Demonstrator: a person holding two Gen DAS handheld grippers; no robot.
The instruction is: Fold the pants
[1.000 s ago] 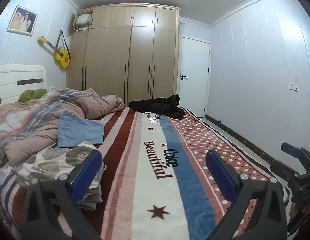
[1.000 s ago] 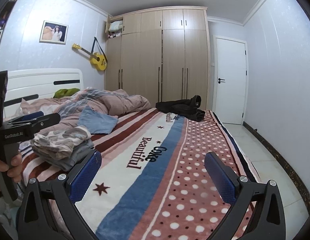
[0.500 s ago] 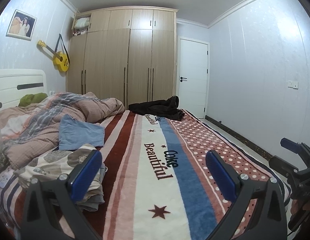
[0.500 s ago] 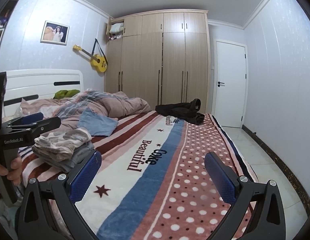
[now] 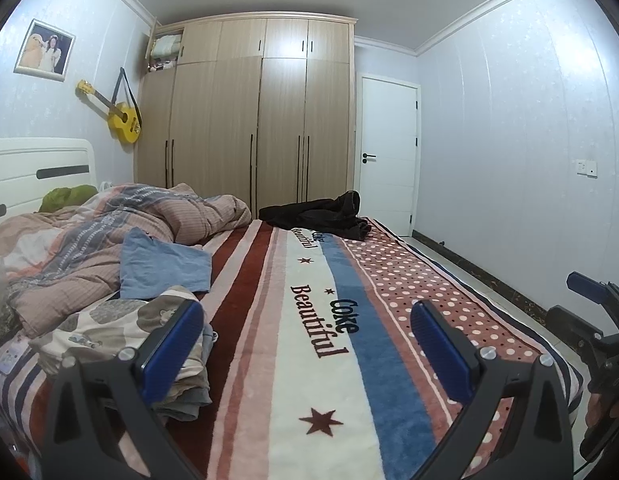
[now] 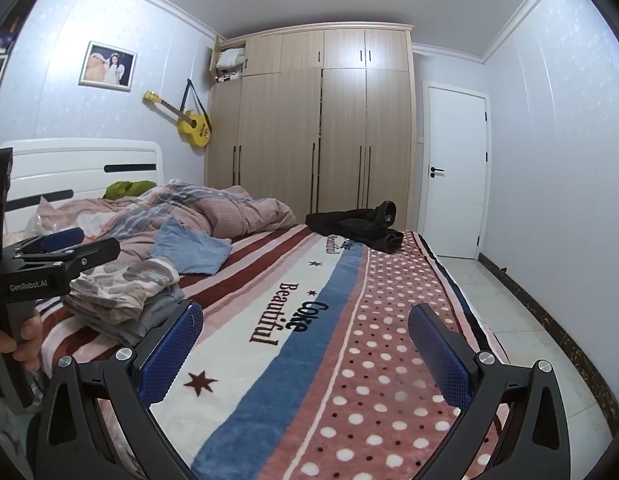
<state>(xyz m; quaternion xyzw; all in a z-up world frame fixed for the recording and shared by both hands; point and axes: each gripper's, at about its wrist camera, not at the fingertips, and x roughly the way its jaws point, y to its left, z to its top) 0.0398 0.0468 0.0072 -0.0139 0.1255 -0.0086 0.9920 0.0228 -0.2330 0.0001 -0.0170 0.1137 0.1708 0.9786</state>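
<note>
Left gripper [image 5: 307,344] at the bottom of its frame, blue pads [image 5: 171,346] wide apart, nothing between them. Right gripper [image 6: 305,350] likewise spread, holding nothing, low over the striped and dotted blanket [image 6: 309,320]. Dark pants [image 5: 321,216] crumpled at frame centre, at the far end of the bed, well apart from both grippers; same heap right of centre in the right wrist view [image 6: 357,226]. Folded stack of patterned clothes [image 5: 121,324] at lower left, just behind the left pad. Blue garment [image 5: 161,266] beside a rumpled quilt [image 5: 89,240]. Wardrobe [image 5: 261,120] behind.
</note>
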